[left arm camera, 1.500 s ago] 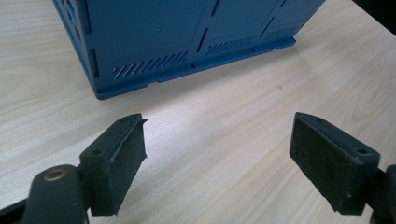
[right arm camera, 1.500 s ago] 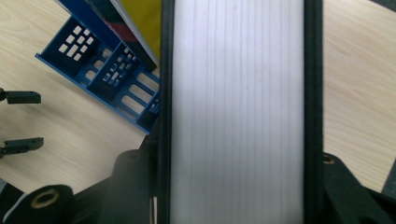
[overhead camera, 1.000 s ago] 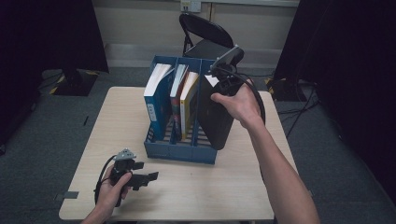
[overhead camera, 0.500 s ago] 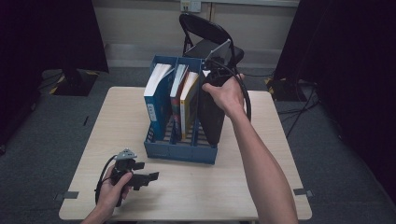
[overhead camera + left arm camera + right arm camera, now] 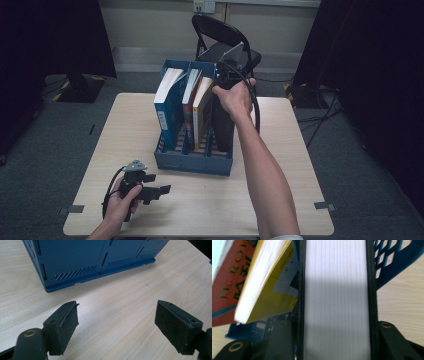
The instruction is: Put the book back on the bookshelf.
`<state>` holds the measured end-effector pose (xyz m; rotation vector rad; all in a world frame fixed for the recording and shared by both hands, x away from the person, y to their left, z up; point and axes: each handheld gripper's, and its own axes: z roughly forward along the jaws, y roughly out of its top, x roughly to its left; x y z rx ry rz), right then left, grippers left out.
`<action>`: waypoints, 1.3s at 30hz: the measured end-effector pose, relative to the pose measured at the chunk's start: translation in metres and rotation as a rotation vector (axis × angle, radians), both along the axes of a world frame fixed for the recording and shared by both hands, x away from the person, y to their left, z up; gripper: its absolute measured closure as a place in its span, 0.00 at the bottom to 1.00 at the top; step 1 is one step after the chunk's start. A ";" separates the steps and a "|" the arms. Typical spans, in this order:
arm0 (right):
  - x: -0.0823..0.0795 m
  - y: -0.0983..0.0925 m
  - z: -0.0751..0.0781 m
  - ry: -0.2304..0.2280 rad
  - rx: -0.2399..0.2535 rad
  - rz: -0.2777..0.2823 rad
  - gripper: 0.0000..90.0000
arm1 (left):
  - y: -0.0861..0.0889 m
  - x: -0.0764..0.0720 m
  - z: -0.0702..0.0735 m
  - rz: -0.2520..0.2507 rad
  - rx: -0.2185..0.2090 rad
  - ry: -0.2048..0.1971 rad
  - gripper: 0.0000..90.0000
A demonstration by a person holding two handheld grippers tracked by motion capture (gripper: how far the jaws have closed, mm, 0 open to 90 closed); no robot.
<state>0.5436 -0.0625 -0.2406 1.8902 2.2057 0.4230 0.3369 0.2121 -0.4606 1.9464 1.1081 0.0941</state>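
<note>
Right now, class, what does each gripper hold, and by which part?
The right gripper clamps a black-covered book across its thickness, one jaw on each cover, page edge facing the camera. The left gripper holds nothing; its jaws stand open above the table.

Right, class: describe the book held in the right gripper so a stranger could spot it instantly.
Find the blue file rack on the wooden table. In its rightmost slot stands a black-covered book, clamped by the right gripper. Its neighbours are yellow, red and blue.

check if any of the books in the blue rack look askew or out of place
The yellow book leans sideways against the red book instead of standing upright. The black book, clamped in the right tongs, stands straight in the blue rack. Nothing looks damaged.
</note>
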 end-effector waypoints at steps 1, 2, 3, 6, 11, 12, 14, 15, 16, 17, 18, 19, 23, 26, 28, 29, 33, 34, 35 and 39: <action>0.001 0.002 -0.008 0.001 -0.007 0.000 0.59 | 0.000 0.000 0.000 0.007 -0.001 -0.003 0.20; 0.001 0.002 -0.008 0.001 -0.007 0.000 0.59 | 0.000 0.000 0.000 0.007 0.000 -0.003 0.20; 0.001 0.003 -0.012 -0.002 -0.012 -0.005 0.59 | 0.000 0.000 0.000 0.006 0.001 -0.004 0.20; 0.002 0.004 -0.023 -0.006 -0.014 -0.010 0.59 | 0.000 0.000 0.000 0.007 0.001 -0.003 0.20; -0.001 0.004 -0.039 -0.025 -0.018 -0.002 0.59 | 0.000 0.001 0.000 0.003 0.005 0.002 0.20; -0.002 0.003 -0.042 -0.045 -0.012 -0.006 0.59 | 0.000 0.001 -0.001 0.006 0.007 0.003 0.20; -0.004 0.003 -0.047 -0.031 -0.016 0.000 0.59 | 0.000 0.001 -0.001 0.009 0.008 0.004 0.20; -0.005 0.002 -0.053 -0.030 -0.014 0.002 0.59 | 0.000 0.001 -0.001 0.008 0.007 0.004 0.20; -0.005 0.002 -0.053 -0.030 -0.014 0.002 0.59 | 0.000 0.001 -0.001 0.008 0.007 0.004 0.20; -0.006 0.003 -0.058 -0.027 -0.020 0.005 0.59 | -0.001 0.001 -0.001 0.005 0.010 0.000 0.20; -0.006 0.003 -0.058 -0.027 -0.020 0.005 0.59 | -0.001 0.001 -0.001 0.005 0.010 0.000 0.20; -0.006 0.003 -0.061 -0.023 -0.014 0.001 0.59 | -0.001 0.001 -0.001 0.008 0.009 0.001 0.20; -0.011 0.004 -0.061 -0.045 -0.023 0.022 0.58 | -0.002 0.002 -0.001 0.006 0.012 -0.002 0.20; -0.014 0.002 -0.059 -0.066 -0.009 0.037 0.56 | -0.002 0.002 -0.001 0.003 0.010 -0.002 0.20; -0.018 0.000 -0.058 -0.092 -0.004 0.054 0.54 | -0.002 0.002 -0.001 0.002 0.012 -0.001 0.20; -0.021 0.000 -0.057 -0.105 -0.003 0.068 0.51 | -0.002 0.002 0.000 0.005 0.008 -0.004 0.20; -0.043 -0.008 -0.057 -0.172 0.042 0.133 0.42 | 0.000 0.004 -0.001 0.018 0.005 0.000 0.20; -0.047 -0.010 -0.058 -0.182 0.051 0.146 0.42 | 0.000 0.005 -0.001 0.021 0.007 0.003 0.20; -0.052 -0.013 -0.060 -0.195 0.062 0.160 0.41 | 0.001 0.005 -0.001 0.022 0.009 0.004 0.21; -0.068 -0.020 -0.066 -0.230 0.100 0.195 0.39 | 0.002 0.007 0.000 0.025 0.009 -0.004 0.21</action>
